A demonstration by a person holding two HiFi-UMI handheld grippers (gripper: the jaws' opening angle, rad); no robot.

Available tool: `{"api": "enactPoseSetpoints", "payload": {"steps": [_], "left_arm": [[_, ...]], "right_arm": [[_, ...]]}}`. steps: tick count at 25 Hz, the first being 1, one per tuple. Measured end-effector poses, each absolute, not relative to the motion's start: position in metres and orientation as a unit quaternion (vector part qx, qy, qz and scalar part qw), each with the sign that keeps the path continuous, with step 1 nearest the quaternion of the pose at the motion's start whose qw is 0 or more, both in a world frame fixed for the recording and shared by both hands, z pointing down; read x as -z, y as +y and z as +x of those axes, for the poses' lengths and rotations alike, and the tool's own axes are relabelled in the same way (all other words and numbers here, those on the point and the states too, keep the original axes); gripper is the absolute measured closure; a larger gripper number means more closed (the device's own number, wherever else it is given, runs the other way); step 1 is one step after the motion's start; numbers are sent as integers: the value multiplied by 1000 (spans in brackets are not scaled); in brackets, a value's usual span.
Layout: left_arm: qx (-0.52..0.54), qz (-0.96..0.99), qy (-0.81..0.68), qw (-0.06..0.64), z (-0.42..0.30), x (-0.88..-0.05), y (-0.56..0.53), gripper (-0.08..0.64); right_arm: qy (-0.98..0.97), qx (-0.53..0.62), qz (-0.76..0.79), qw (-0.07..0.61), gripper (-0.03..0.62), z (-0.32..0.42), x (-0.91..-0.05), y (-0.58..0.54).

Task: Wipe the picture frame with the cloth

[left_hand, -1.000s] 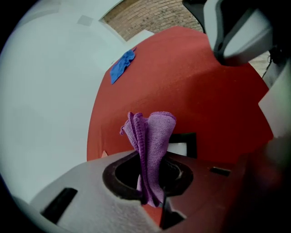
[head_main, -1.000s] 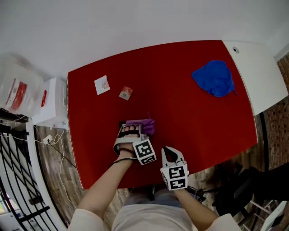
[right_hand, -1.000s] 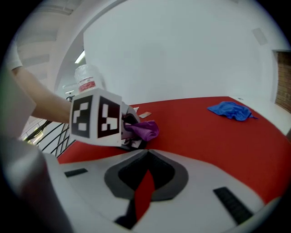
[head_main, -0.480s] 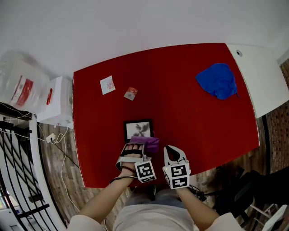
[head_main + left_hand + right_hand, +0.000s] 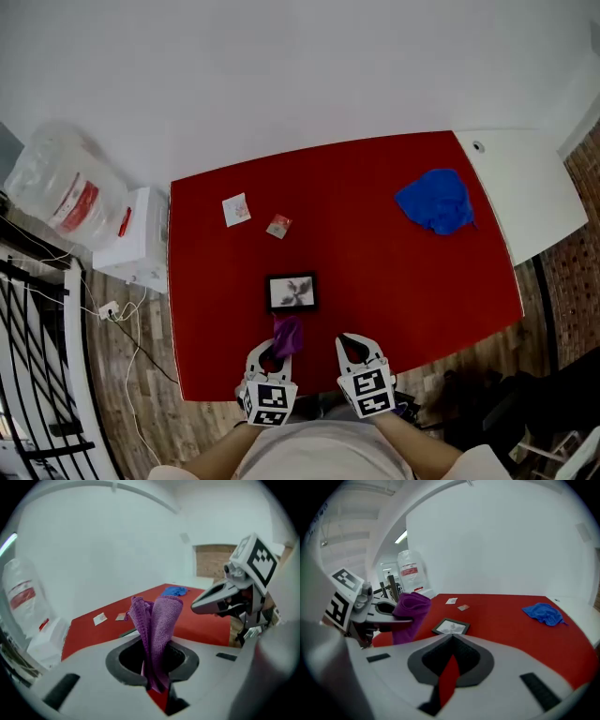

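At lower centre of the head view, the left hand-held gripper (image 5: 272, 356) pinches the purple cloth (image 5: 287, 335) just below the picture frame (image 5: 292, 292), which lies flat on the red tabletop (image 5: 394, 272). The right hand-held gripper (image 5: 354, 345) is pressed together, empty. The cloth is clear of the frame, so wiping contact likely remains to be made.

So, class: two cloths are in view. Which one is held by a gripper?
The purple cloth, pinched in the left gripper. The blue cloth lies loose on the red table, far from that gripper.
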State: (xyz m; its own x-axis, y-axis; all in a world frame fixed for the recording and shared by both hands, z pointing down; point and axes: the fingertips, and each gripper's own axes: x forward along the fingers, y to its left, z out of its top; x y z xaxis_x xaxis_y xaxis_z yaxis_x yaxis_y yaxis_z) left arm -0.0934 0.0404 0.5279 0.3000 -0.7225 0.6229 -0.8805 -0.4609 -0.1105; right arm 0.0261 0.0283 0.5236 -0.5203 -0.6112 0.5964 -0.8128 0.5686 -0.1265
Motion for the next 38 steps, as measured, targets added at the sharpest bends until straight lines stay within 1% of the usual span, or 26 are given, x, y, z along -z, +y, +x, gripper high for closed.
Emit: {"api": "enactPoseSetpoints", "payload": {"steps": [5, 11, 17, 23, 38], "left_arm": [[-233, 774, -568, 157, -131, -486, 71, 499], [-201, 770, -581, 173, -136, -475, 80, 499], [-198, 779, -575, 153, -137, -465, 77, 499], [-184, 773, -585, 166, -143, -462, 75, 499], [-190, 773, -587, 149, -135, -457, 77, 499]], "right_arm": [[-846, -203, 428, 244, 589, 22, -498, 43], [-863, -180, 418, 220, 589, -6, -471, 45], [-865, -163, 417, 225, 589, -17, -462, 48], [-864, -161, 424, 220, 589, -18, -460, 49], [-864, -152, 427, 222, 589, -9, -462, 50]]}}
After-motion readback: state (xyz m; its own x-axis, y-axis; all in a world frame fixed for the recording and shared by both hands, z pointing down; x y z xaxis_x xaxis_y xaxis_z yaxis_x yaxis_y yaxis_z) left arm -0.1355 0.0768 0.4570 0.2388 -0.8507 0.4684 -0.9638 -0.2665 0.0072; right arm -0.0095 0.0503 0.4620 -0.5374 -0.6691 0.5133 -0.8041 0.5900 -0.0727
